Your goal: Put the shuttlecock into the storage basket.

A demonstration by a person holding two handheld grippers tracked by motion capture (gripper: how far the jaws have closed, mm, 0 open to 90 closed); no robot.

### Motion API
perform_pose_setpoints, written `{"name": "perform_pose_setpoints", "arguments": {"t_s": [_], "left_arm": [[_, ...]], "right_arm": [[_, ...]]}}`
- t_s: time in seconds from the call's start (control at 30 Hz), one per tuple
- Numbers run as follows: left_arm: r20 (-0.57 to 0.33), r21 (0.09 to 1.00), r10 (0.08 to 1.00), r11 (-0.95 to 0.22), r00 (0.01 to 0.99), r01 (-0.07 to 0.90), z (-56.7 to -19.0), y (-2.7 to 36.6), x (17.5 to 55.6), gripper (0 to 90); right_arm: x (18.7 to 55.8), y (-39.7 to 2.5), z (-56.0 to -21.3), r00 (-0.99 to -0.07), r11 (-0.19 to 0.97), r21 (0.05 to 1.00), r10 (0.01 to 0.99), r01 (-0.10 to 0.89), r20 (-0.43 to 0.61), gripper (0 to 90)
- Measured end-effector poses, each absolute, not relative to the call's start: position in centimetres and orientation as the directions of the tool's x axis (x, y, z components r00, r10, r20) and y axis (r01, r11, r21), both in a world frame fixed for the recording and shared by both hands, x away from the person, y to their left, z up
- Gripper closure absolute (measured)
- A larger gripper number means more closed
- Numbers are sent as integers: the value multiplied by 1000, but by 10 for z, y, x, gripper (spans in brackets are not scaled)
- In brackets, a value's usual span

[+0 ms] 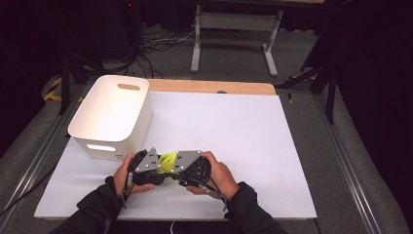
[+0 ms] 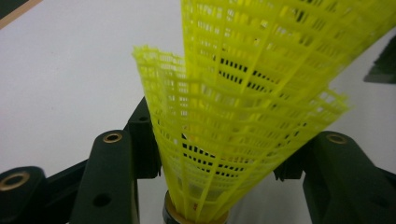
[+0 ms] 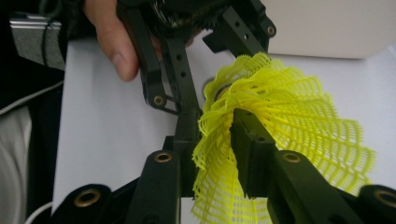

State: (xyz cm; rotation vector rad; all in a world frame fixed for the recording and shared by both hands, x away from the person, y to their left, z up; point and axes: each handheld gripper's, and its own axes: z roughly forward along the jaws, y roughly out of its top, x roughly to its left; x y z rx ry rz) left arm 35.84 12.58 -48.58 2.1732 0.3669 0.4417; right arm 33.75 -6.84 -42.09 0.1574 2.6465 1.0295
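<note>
A yellow mesh shuttlecock (image 1: 168, 161) hangs between my two grippers near the table's front edge. In the left gripper view its skirt (image 2: 243, 93) flares up from a cork base at the bottom, and my left gripper (image 2: 217, 161) presses it from both sides. My right gripper (image 3: 215, 140) is shut on the skirt's rim, and the mesh (image 3: 299, 121) is crumpled between its jaws. In the high view the left gripper (image 1: 157, 166) and right gripper (image 1: 179, 165) face each other, almost touching.
A white plastic bin (image 1: 112, 112) with handle slots stands at the table's left, just behind the grippers; its wall (image 3: 327, 28) is close behind the shuttlecock. The white table sheet (image 1: 234, 131) stretches to the right, with a wooden strip along the far edge.
</note>
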Motion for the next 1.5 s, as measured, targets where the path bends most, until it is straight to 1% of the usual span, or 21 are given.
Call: {"name": "perform_pose_setpoints", "arguments": {"t_s": [0.07, 0.13, 0.17, 0.27, 0.37, 0.47, 0.53, 0.67, 0.77, 0.97, 1.0, 1.03, 1.07, 1.1, 1.13, 1.17, 1.2, 1.23, 1.33, 1.5], "left_arm": [[189, 813, 417, -574, 889, 96, -486, 125, 356, 471], [184, 816, 414, -570, 891, 96, -486, 126, 356, 471], [184, 823, 415, -561, 891, 91, -487, 126, 356, 473], [185, 833, 421, -547, 888, 86, -488, 127, 355, 475], [191, 836, 423, -543, 886, 79, -488, 127, 353, 475], [194, 846, 430, -529, 882, 72, -488, 127, 353, 477], [184, 855, 436, -512, 881, 75, -488, 127, 352, 478], [185, 858, 431, -509, 883, 69, -487, 129, 352, 480], [183, 864, 431, -499, 884, 64, -487, 130, 352, 483], [190, 866, 424, -497, 886, 52, -487, 131, 352, 483], [185, 868, 424, -494, 887, 54, -487, 130, 351, 484], [188, 869, 423, -493, 887, 51, -487, 131, 351, 486], [185, 871, 420, -489, 889, 50, -487, 131, 351, 485], [189, 870, 417, -490, 889, 45, -487, 131, 351, 484], [189, 870, 418, -490, 889, 46, -487, 131, 351, 484], [192, 869, 419, -493, 887, 45, -487, 131, 351, 486], [192, 869, 418, -494, 888, 44, -487, 130, 351, 486], [193, 867, 417, -496, 888, 44, -487, 130, 350, 486], [209, 860, 415, -509, 886, 36, -487, 130, 350, 485], [231, 848, 410, -530, 882, 24, -488, 127, 348, 468]], "right_arm": [[337, -67, -419, -954, 733, 680, 214, 15, -210, 690], [336, -67, -419, -954, 734, 679, 212, 12, -213, 679], [335, -68, -418, -959, 732, 682, 197, 7, -202, 639], [334, -69, -417, -960, 722, 692, 208, 19, -190, 612], [332, -69, -416, -957, 729, 684, 212, 18, -201, 563], [331, -69, -414, -952, 742, 670, 218, 17, -217, 539], [329, -70, -410, -947, 730, 683, 232, 20, -220, 512], [329, -72, -408, -947, 733, 680, 227, 12, -227, 494], [329, -74, -405, -944, 722, 692, 242, 22, -223, 461], [328, -77, -402, -944, 702, 712, 258, 38, -205, 460], [329, -78, -402, -944, 703, 710, 257, 36, -206, 473], [329, -79, -401, -944, 702, 711, 258, 38, -204, 513], [329, -80, -401, -946, 696, 717, 256, 39, -197, 586], [329, -82, -400, -951, 682, 730, 250, 38, -184, 695], [330, -83, -400, -951, 674, 737, 253, 40, -180, 773], [331, -83, -400, -950, 671, 740, 257, 44, -176, 812], [331, -83, -400, -950, 671, 740, 257, 44, -176, 812], [332, -83, -401, -953, 660, 749, 256, 51, -160, 856], [332, -82, -402, -955, 664, 746, 251, 50, -160, 866], [332, -79, -406, -964, 662, 747, 232, 59, -129, 874]]}}
